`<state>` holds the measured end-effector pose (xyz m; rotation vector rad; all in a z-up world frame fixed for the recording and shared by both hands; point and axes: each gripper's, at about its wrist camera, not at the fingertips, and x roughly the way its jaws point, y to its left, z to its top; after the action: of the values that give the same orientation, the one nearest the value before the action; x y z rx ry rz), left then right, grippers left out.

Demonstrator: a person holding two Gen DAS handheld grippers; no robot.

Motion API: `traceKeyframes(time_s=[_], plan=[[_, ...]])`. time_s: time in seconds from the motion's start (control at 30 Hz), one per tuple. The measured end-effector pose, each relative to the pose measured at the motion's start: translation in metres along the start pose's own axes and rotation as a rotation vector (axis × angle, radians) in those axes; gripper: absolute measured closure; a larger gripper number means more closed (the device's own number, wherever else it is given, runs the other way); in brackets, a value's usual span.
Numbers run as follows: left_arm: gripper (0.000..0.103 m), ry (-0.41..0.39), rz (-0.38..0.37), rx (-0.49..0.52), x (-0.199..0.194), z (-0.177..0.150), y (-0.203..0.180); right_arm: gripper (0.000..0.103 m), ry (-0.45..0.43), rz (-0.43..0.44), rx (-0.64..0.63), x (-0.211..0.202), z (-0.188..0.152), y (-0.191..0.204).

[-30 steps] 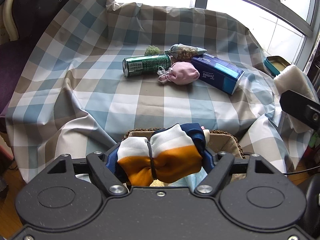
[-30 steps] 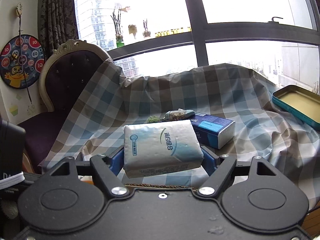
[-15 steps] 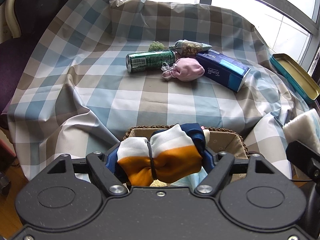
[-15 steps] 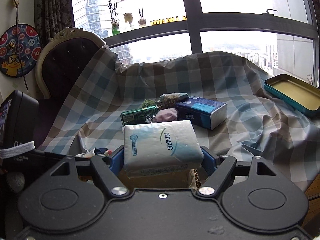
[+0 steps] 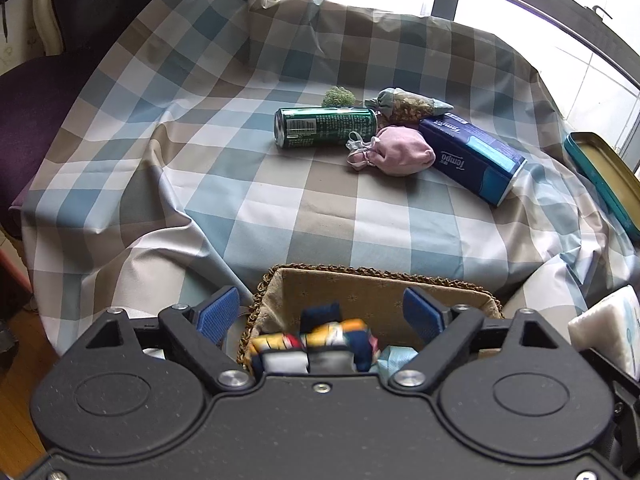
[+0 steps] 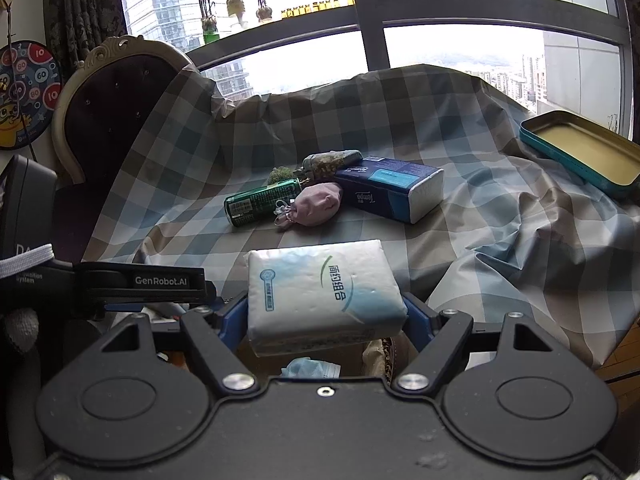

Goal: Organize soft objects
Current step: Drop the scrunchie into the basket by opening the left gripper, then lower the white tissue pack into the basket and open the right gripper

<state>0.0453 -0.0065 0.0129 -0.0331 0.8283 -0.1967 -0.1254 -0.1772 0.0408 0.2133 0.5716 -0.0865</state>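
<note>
Left wrist view: the left gripper (image 5: 322,312) has let go, jaws now spread wide where a second ago they clamped the socks (image 5: 316,344), and that orange, white and navy bundle now lies in the basket (image 5: 376,276) at the near edge of the tabletop, beside a pale blue mask (image 5: 394,360). One soft thing is sorted, then. Over on the right wrist view, the right gripper (image 6: 326,312) stays clenched on the tissue pack (image 6: 320,292), holding it above the basket, whose rim just peeks out below; it looks next in line for the drop. Out toward the middle of the checked cloth (image 5: 280,208), the pink pouch (image 5: 400,152) waits, touching the green can (image 5: 326,126) and the blue tissue box (image 5: 472,156), with a small sachet (image 5: 408,102) just behind them. A teal tin (image 6: 580,152) sits at the right edge, well apart. Soft items still out there likely mean more trips.
</note>
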Motion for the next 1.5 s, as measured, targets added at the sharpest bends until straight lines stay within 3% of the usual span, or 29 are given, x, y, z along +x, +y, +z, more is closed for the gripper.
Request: traceKeyframes(time_s=[0.33,0.47,1.5], plan=[[0.018,-0.005,0.043,-0.019,-0.003,-0.007,0.005,0.025,0.015,0.026,-0.035,0.002,0.0,0.007],[0.018,-0.004,0.047,-0.01,-0.005,-0.009,0.003,0.015,0.002,0.039,-0.053,0.0,-0.001,0.009],[0.013,0.016,0.08,0.118,-0.004,-0.028,-0.01,0.014,0.041,0.01,-0.022,0.008,-0.004,0.005]])
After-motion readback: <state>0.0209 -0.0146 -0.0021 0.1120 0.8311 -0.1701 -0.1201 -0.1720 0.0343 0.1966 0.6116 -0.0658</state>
